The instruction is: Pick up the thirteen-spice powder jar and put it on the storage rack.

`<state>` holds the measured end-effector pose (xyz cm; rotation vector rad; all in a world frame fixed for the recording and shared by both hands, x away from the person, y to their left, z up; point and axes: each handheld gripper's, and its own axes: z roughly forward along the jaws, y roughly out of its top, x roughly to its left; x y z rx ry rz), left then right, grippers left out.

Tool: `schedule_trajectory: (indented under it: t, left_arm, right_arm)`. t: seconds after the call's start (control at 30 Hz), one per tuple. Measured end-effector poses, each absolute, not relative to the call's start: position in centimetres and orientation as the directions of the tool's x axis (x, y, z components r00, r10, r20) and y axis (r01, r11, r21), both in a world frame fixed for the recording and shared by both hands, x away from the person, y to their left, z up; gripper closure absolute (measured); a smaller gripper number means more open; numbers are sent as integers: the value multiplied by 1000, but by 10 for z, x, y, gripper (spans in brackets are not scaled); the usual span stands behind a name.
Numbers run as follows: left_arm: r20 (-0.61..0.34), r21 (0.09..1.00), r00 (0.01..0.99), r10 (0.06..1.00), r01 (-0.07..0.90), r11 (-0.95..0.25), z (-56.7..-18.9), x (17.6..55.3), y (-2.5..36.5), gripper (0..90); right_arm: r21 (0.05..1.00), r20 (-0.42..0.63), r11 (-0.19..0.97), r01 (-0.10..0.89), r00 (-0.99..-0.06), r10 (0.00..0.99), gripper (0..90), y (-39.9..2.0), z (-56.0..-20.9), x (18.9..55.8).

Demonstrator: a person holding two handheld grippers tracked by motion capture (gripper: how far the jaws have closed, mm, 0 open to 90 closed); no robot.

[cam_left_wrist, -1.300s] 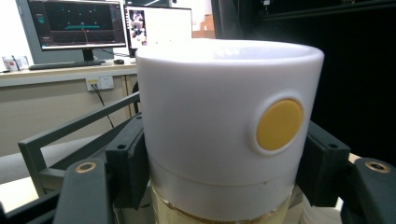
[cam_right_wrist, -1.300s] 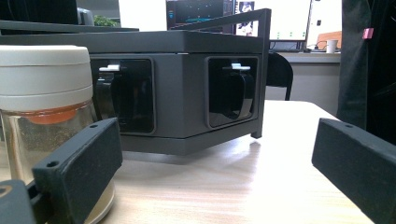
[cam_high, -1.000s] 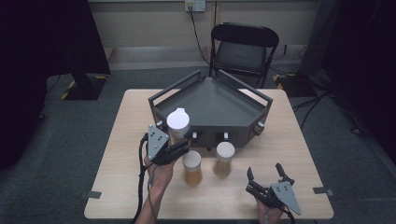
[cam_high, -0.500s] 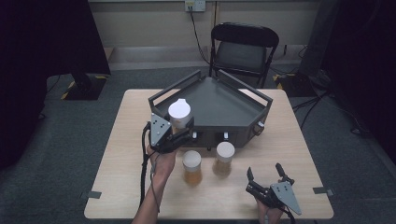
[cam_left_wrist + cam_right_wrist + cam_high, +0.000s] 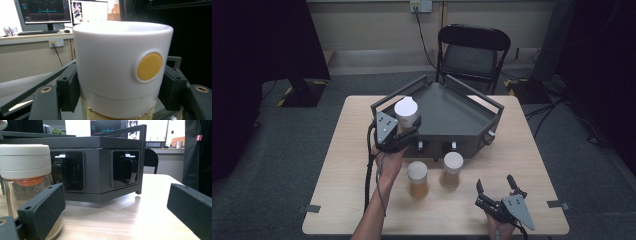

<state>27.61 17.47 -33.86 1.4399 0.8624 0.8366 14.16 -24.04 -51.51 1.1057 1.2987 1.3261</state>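
The left gripper [image 5: 408, 136] is clamped on an upright white-lidded jar [image 5: 406, 114], held above the dark tray's [image 5: 462, 117] corner at about 9 o'clock, while the right gripper [image 5: 495, 189], nearer the table's two jars, rests with its jaws spread.

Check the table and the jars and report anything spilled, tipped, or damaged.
Nothing stands out. The two jars on the table, one and the other, stand upright with lids on, and the third jar sits upright in the left gripper at the grey rack. No spill is visible.
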Motion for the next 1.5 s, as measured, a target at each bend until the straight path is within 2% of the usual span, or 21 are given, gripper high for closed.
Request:
schedule_trajectory:
  t: [0.23,0.73,0.97,1.1,1.5]
  left_arm:
    - [22,999,461,887,19,-34,-336,285,172,310]
    - [10,998,448,894,45,-34,-336,312,164,311]
    - [35,996,428,903,54,-64,-341,323,156,310]
    - [7,996,413,911,74,-41,-344,330,157,310]
    - [22,993,410,912,97,-68,-350,336,150,310]
  right_arm:
    - [999,-11,6,-32,-149,989,6,-241,-515,142]
    - [999,-10,5,-31,-153,988,6,-241,-515,141]
    - [999,-10,5,-31,-154,988,6,-241,-515,141]
    - [999,-10,5,-32,-154,988,6,-241,-515,141]
    - [1000,-9,4,-31,-152,988,6,-241,-515,141]
